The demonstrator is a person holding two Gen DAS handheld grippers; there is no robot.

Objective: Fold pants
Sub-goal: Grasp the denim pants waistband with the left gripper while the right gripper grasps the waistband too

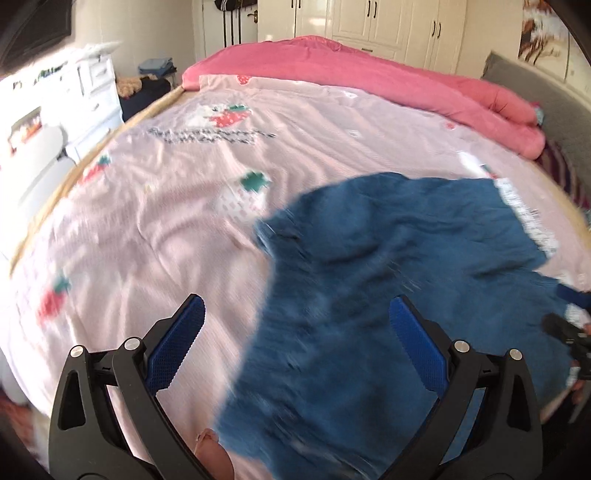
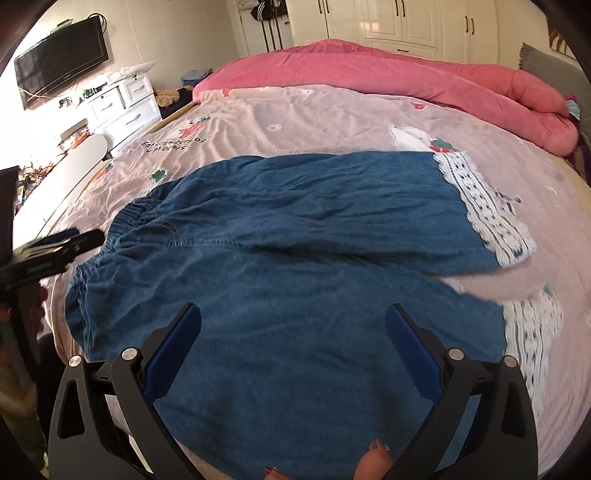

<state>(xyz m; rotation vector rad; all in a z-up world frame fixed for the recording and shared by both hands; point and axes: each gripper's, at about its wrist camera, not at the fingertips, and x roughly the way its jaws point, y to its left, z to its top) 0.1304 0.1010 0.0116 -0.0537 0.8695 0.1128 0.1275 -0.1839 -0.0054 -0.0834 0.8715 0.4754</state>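
Blue denim pants [image 2: 295,236] lie spread flat on the pink bedsheet [image 2: 332,122], elastic waistband at the left, both legs running right to white patterned cuffs [image 2: 487,206]. My right gripper [image 2: 293,317] is open and empty, held above the near leg. My left gripper [image 1: 295,310] is open and empty over the waistband side of the pants [image 1: 388,277]; that view is motion-blurred. The left gripper also shows at the left edge of the right wrist view [image 2: 70,242], beside the waistband.
A rolled pink quilt [image 2: 406,74] lies along the far side of the bed. White drawers [image 2: 122,103] and a wall TV [image 2: 59,59] stand at the left. Wardrobes [image 2: 406,22] line the back wall. The bed's wooden edge [image 1: 74,173] runs along the left.
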